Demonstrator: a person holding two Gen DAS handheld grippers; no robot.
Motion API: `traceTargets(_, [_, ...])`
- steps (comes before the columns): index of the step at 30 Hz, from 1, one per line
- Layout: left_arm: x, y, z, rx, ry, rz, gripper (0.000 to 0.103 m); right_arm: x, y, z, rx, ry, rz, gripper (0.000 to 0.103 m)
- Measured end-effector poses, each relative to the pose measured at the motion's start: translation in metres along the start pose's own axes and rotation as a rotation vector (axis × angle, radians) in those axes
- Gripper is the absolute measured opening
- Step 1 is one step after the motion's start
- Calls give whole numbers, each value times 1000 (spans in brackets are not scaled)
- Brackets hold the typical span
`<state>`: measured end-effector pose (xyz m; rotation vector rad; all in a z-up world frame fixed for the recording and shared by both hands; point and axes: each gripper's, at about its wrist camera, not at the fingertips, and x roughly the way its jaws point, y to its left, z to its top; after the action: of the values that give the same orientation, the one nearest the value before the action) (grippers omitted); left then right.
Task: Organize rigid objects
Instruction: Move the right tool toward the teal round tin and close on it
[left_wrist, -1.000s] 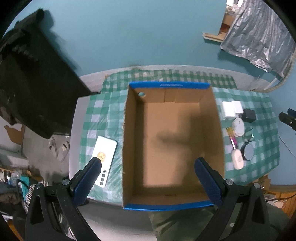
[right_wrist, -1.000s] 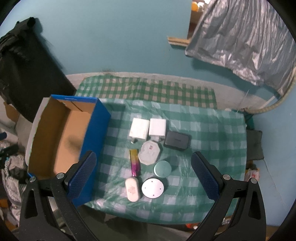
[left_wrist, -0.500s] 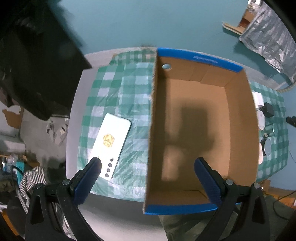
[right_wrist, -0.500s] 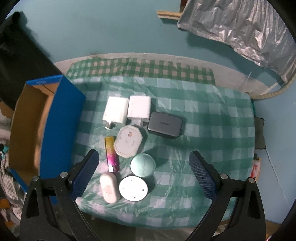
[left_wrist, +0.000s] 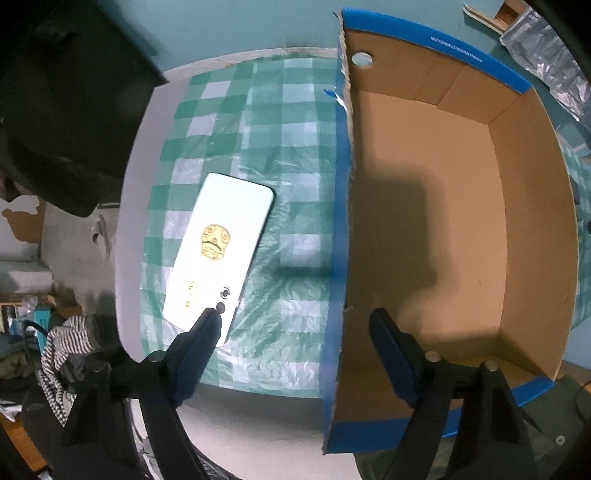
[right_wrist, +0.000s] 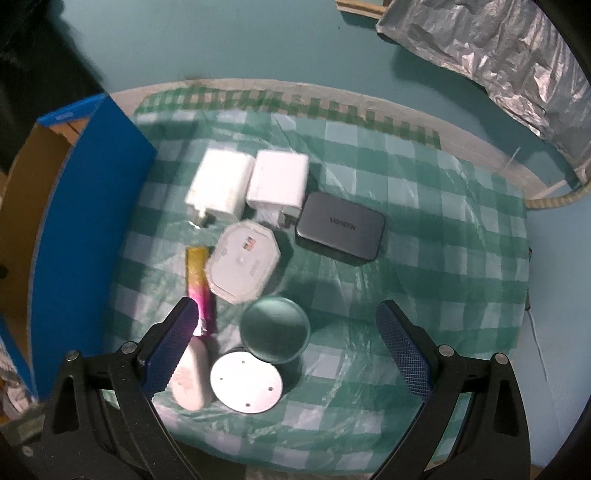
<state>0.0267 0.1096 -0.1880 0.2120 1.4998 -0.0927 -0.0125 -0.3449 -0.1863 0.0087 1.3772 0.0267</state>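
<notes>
1. Box (left_wrist: 436, 229) empty, nothing packed yet
2. Left gripper (left_wrist: 295, 325) open, jaws just closing a little, straddling the box's left wall, gripping nothing; phone (left_wrist: 221, 254) left of it
3. Right gripper (right_wrist: 284, 325) open over round tin (right_wrist: 275, 324); chargers (right_wrist: 251, 184) far side, all still to go

White phone (left_wrist: 218, 254) flat beside open box (left_wrist: 528, 236)

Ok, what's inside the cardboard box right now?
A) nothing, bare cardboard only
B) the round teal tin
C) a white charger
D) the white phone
A: in the left wrist view the cardboard box shows only its bare brown floor with a shadow on it, while the white phone lies outside on the checked cloth.
</notes>
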Motion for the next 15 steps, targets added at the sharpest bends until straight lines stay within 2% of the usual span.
traceTargets(3, [3, -3, -2, 9, -2, -22, 77, 14, 1, -4, -6, 26, -6, 89])
traceTargets(5, [6, -5, -2, 10, 8, -24, 62, 21, 0, -6, -7, 37, 0, 85])
traceTargets(9, [11, -3, -1, -2, 22, -66, 44, 33, 1, -9, -6, 60, 3, 81])
traceTargets(11, [13, -1, -1, -10, 32, -82, 29, 36, 1, -9, -6, 63, 2, 79])
traceTargets(15, [13, -1, -1, -2, 36, -99, 26, 39, 2, -7, -3, 55, 9, 76])
